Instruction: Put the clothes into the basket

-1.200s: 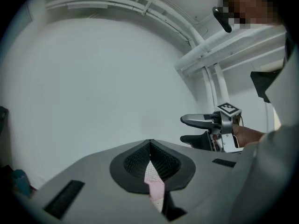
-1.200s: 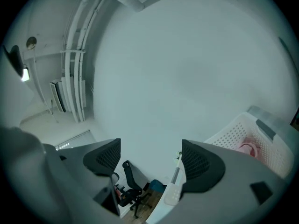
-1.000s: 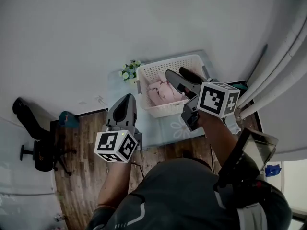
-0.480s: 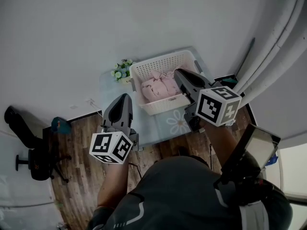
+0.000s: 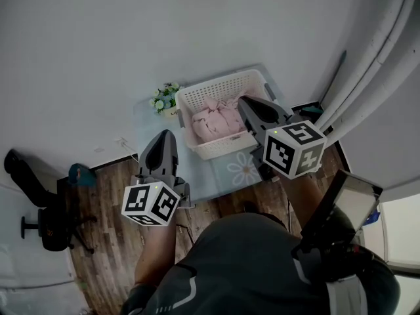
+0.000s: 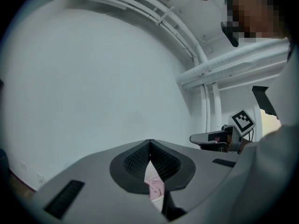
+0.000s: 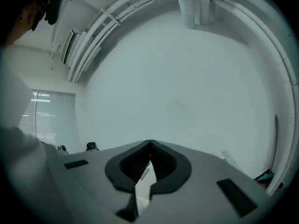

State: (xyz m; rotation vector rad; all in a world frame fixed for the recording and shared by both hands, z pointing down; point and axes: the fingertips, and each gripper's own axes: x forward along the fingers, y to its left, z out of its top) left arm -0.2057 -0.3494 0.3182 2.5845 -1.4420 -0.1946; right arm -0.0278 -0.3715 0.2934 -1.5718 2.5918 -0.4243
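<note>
The white slatted basket (image 5: 228, 87) stands on a pale table (image 5: 226, 179) with pink clothes (image 5: 213, 120) bunched inside it. My right gripper (image 5: 243, 101) hangs over the basket's right side. Its jaws have just been closing and now meet at the tips (image 7: 150, 142) with nothing between them. My left gripper (image 5: 164, 135) is held left of the basket, apart from it. It is shut too (image 6: 149, 141), and a sliver of pink cloth (image 6: 154, 186) shows far below through the slot behind its tips.
A small pot of flowers (image 5: 164, 99) sits by the basket's left corner. A flower print (image 5: 244, 169) marks the tabletop. On the wooden floor at left are an office chair (image 5: 41, 210) and a blue object (image 5: 77, 173). White pipes (image 5: 367, 77) run at right.
The right gripper's jaws, open over the pink clothes a second ago, have closed empty and the gripper has rolled. The left gripper has barely shifted. The clothes stay in the basket.
</note>
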